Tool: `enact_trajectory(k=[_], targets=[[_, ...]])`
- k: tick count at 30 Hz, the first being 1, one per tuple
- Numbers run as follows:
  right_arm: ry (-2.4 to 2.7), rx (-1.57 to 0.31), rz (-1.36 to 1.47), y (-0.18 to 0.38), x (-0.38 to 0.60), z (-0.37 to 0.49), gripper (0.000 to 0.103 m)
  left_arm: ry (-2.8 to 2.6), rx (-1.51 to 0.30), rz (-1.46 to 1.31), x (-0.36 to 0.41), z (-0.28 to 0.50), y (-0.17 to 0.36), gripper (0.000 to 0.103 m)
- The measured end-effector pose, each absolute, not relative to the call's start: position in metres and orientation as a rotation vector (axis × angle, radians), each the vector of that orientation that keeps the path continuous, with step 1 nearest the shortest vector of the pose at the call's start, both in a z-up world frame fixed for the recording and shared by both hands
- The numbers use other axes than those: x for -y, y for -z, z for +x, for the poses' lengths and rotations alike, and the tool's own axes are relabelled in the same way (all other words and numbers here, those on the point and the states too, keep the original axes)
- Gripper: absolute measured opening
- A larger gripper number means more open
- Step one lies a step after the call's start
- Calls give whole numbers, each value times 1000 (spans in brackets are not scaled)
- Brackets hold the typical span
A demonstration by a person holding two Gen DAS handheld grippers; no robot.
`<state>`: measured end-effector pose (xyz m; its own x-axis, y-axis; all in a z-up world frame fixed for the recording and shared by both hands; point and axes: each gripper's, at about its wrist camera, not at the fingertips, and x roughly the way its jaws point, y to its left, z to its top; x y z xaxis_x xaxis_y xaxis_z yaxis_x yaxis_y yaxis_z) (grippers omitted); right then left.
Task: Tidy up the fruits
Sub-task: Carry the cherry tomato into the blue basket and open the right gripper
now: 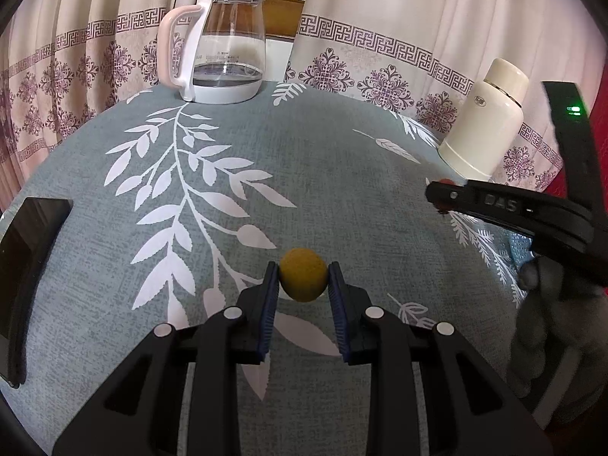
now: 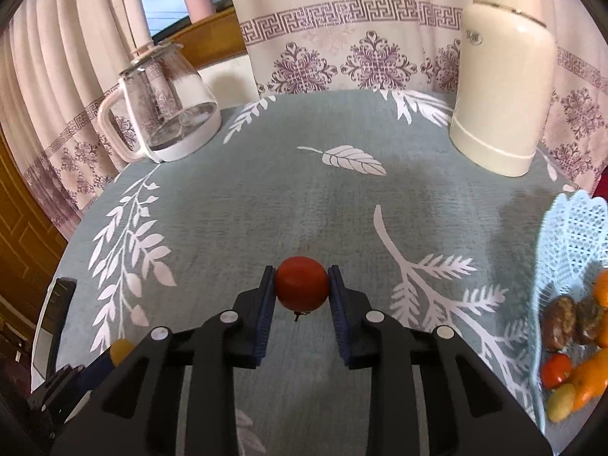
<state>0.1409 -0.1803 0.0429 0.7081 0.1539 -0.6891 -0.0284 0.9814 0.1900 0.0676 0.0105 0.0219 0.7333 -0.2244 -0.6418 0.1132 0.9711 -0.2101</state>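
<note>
**Both grippers loaded, one fruit each**

Left gripper (image 1: 303, 280) is clamped on a small yellow fruit (image 1: 303, 279), blue pads pressing both sides, fruit held over the grey-green leaf-print tablecloth (image 1: 323, 174). Right gripper (image 2: 302, 288) is clamped on a red tomato-like fruit (image 2: 301, 288), a short stem bit hanging under it, also above the cloth.

In the right wrist view, a white lattice basket (image 2: 573, 224) sits at the right edge, near the gripper, holding orange, brown, red and yellow pieces; exact kinds are hard to tell. In the left wrist view a gloved hand (image 1: 547, 304) holds the right gripper at the right edge. A dark flat device (image 1: 26, 266) lies at the left table edge.

Farther back: cream flask (image 2: 505, 95) at right rear, glass kettle (image 1: 224, 49) with pink handle at left rear. Patterned curtains (image 1: 399, 19) behind the table, a window gap between them.
</note>
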Motion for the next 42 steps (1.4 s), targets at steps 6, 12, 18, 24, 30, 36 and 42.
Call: enact_trajectory(k=[6, 12, 18, 24, 30, 36, 42], targets=[[-105, -748, 197, -56, 186, 120, 28, 185, -718, -153, -9, 66, -23, 27], [-103, -716, 219, -68, 194, 99, 28, 184, -716, -151, -9, 66, -23, 27], [-83, -687, 244, -76, 207, 78, 28, 183, -712, -156, -11, 65, -23, 27], [-30, -663, 284, -80, 234, 56, 28, 183, -714, -166, -12, 64, -24, 27], [68, -634, 336, -81, 279, 28, 28, 182, -714, -167, -12, 64, -23, 27], [187, -632, 394, -72, 327, 3, 28, 181, -716, -166, -12, 64, -23, 27], [261, -635, 402, -65, 355, -15, 28, 174, -720, -164, -12, 65, -22, 27]])
